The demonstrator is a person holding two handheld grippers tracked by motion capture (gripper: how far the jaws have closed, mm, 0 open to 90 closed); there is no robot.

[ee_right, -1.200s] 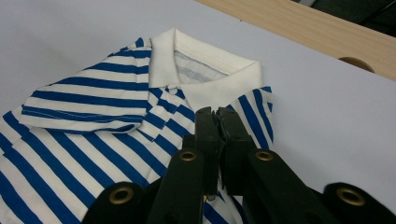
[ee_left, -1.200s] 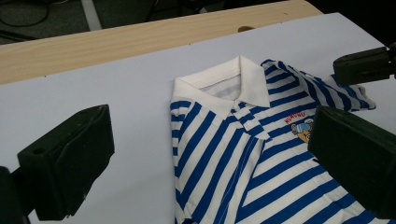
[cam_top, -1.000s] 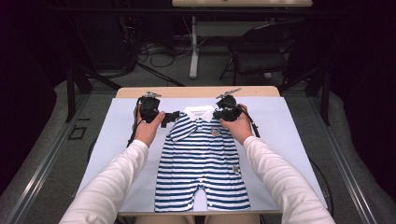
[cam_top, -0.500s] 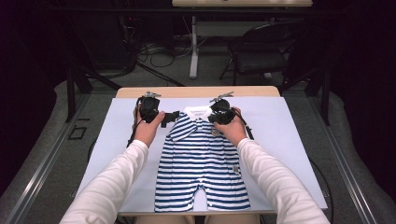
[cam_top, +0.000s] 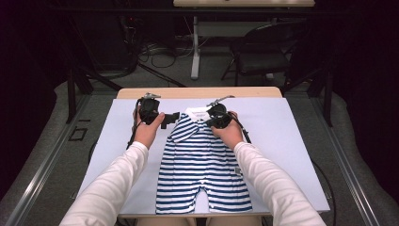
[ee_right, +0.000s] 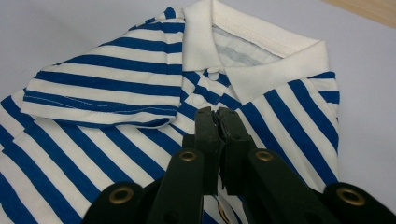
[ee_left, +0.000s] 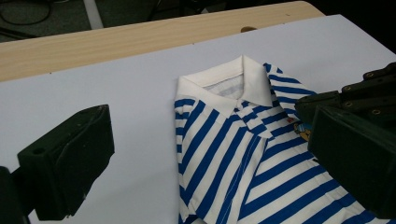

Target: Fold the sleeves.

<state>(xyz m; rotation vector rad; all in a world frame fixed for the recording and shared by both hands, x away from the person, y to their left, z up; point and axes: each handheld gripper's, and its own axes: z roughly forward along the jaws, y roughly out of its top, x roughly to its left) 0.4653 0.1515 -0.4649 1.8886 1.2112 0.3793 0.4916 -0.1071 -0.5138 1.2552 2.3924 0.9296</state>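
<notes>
Two claws at the striped romper (cam_top: 203, 165): left claw (ee_left: 205, 154) gapes wide, empty; right claw (ee_right: 217, 116) closed, gripping nothing.

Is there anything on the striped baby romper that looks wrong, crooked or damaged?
Nothing looks damaged. One thing is uneven: the left sleeve of the striped romper is folded in over the chest, below the white collar. The right gripper is shut over the placket, and the left gripper is open beside the garment.

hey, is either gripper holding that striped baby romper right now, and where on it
The left gripper is open, holding nothing. The right gripper is shut over the romper chest, below the collar; whether it pinches fabric cannot be told.
</notes>
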